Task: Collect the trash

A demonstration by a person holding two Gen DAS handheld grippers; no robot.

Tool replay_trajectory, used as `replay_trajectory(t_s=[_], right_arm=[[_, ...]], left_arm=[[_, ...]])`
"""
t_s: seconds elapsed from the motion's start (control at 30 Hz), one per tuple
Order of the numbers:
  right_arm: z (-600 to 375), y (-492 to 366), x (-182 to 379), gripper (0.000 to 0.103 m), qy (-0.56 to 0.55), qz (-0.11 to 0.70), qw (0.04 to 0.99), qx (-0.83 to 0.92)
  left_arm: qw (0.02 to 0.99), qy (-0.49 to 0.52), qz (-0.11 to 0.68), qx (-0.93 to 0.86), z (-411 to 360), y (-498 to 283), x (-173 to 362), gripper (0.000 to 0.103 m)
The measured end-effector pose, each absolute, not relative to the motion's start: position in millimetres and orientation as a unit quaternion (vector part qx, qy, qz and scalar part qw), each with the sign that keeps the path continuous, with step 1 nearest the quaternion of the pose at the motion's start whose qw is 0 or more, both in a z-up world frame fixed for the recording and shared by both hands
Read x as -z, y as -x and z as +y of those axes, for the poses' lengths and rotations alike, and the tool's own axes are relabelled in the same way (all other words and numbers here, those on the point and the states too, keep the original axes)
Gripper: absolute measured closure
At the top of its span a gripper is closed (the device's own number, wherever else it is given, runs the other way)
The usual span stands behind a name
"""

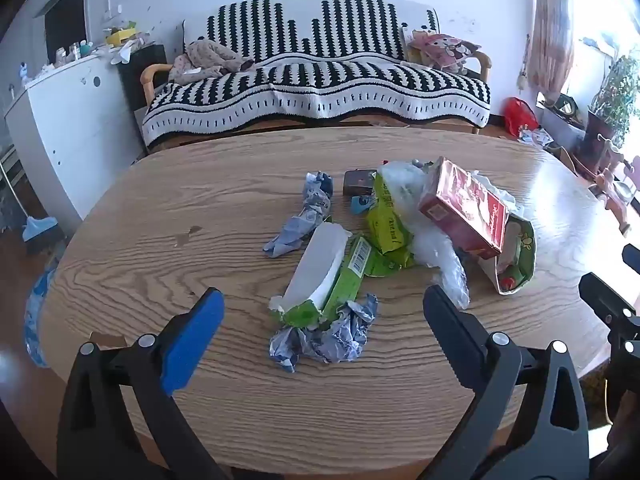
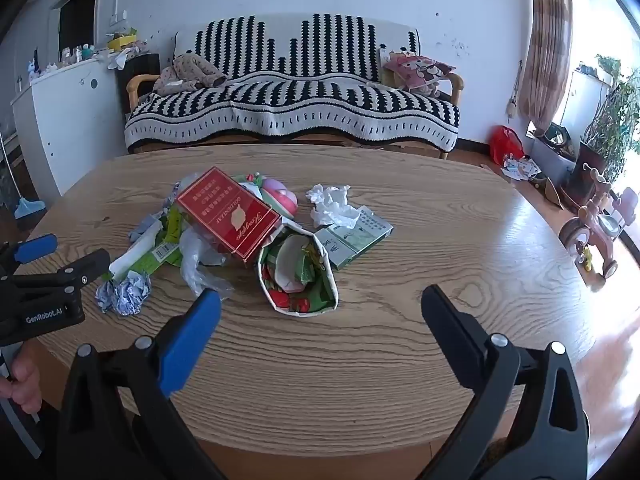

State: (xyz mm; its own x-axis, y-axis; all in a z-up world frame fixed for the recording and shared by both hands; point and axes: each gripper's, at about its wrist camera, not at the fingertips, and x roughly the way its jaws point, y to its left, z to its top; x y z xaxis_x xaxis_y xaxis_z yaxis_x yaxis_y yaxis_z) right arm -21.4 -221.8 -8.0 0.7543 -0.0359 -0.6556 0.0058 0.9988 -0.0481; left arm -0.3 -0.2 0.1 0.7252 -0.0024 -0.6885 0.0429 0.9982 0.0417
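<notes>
A pile of trash lies on the oval wooden table (image 1: 160, 216). It holds a red carton (image 1: 466, 210), also in the right wrist view (image 2: 230, 214), a torn green-and-white box (image 1: 320, 276), crumpled bluish paper (image 1: 328, 338), clear plastic film (image 1: 444, 256) and an open printed paper bag (image 2: 298, 276). A white tissue (image 2: 332, 204) and a green-white pack (image 2: 354, 236) lie to the right. My left gripper (image 1: 322, 304) is open, just short of the crumpled paper. My right gripper (image 2: 320, 306) is open, just short of the bag.
A sofa with a black-and-white blanket (image 1: 320, 80) stands behind the table. A white cabinet (image 1: 68, 120) is at the left. A red bag (image 2: 506, 144), plants (image 2: 612, 120) and a pink tricycle (image 2: 596, 224) stand on the floor at the right.
</notes>
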Motion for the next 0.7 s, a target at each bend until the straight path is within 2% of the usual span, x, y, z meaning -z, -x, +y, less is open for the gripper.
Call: replay_trajectory(t_s=[0.7], right_arm=[[-222, 24, 7, 0.006, 0.026, 0.346, 0.938, 0.014]], left_arm=[[0.925, -0.023, 0.378, 0.013, 4, -1, 2, 0.006]])
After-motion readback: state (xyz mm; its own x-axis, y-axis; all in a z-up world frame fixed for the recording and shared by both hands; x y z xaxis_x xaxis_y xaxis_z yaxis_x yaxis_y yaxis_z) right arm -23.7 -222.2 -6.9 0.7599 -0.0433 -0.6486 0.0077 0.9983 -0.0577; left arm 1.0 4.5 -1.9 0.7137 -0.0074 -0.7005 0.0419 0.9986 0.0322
